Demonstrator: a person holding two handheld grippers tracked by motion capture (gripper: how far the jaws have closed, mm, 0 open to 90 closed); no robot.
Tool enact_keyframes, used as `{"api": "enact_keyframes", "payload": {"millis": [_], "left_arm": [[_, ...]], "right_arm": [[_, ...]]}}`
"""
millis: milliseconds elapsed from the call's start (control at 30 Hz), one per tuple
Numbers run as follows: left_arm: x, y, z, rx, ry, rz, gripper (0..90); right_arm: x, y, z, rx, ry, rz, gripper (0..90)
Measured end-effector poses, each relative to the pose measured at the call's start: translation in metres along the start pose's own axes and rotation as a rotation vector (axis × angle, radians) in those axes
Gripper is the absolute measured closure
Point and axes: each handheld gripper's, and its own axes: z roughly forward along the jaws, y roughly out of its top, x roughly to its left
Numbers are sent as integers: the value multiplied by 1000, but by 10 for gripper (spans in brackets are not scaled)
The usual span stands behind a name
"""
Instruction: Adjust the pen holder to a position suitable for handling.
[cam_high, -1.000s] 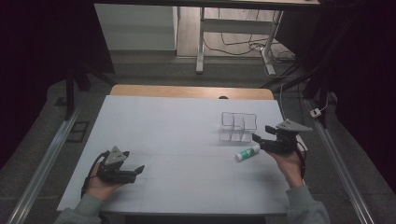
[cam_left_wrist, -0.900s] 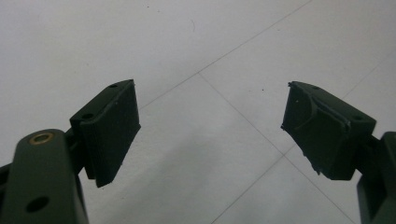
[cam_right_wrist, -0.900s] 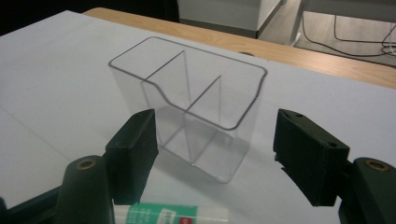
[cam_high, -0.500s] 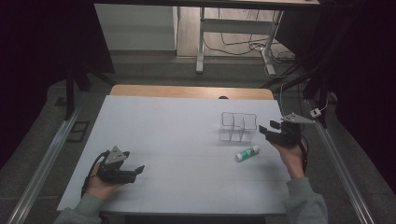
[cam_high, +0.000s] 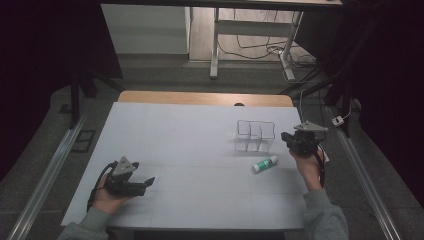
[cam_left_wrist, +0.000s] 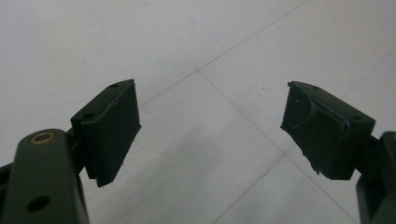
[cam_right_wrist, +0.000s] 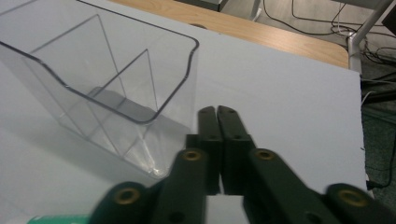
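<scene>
We are holding the right gripper (cam_high: 286, 136) clenched: in the right gripper view its two black jaws are pressing flat against each other with nothing between them (cam_right_wrist: 217, 122). They have just been closing, and no thing is caught in them. The jaw tips are sitting just beside the near corner of the clear plastic organizer (cam_right_wrist: 100, 79), close to its wall, though we cannot tell whether they are touching it. In the high view this gripper is hovering at the right edge of the table, with the organizer (cam_high: 255, 135) just to its left.

The organizer is standing upright on the white table surface (cam_high: 190, 145), its thin inner walls dividing it into compartments that are all lying open at the top. Near it, toward us and slightly to the side, a glue stick (cam_high: 264, 164) with a green cap is lying on its side, apart from both the organizer and the right gripper. A sliver of that green cap is peeking in at the bottom left corner of the right gripper view (cam_right_wrist: 56, 219).

We are holding the left gripper (cam_high: 147, 182) released: in the left gripper view its jaws are standing wide apart over bare table (cam_left_wrist: 210, 121), gripping nothing. It is resting low at the near left of the table, well apart from the organizer and the glue stick.

Beyond the white surface, a strip of wooden tabletop (cam_high: 205, 98) is running along the far edge.
</scene>
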Motion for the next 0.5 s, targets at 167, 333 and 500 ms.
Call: {"api": "enact_keyframes", "payload": {"millis": [167, 333, 500], "left_arm": [[0, 0, 1, 3, -2, 2, 186], [0, 0, 2, 7, -4, 3, 186], [0, -1, 2, 9, -5, 2, 187]], "right_arm": [[-1, -5, 17, 42, 11, -1, 898], [3, -7, 26, 59, 18, -5, 898], [6, -9, 32, 77, 33, -11, 898]]}}
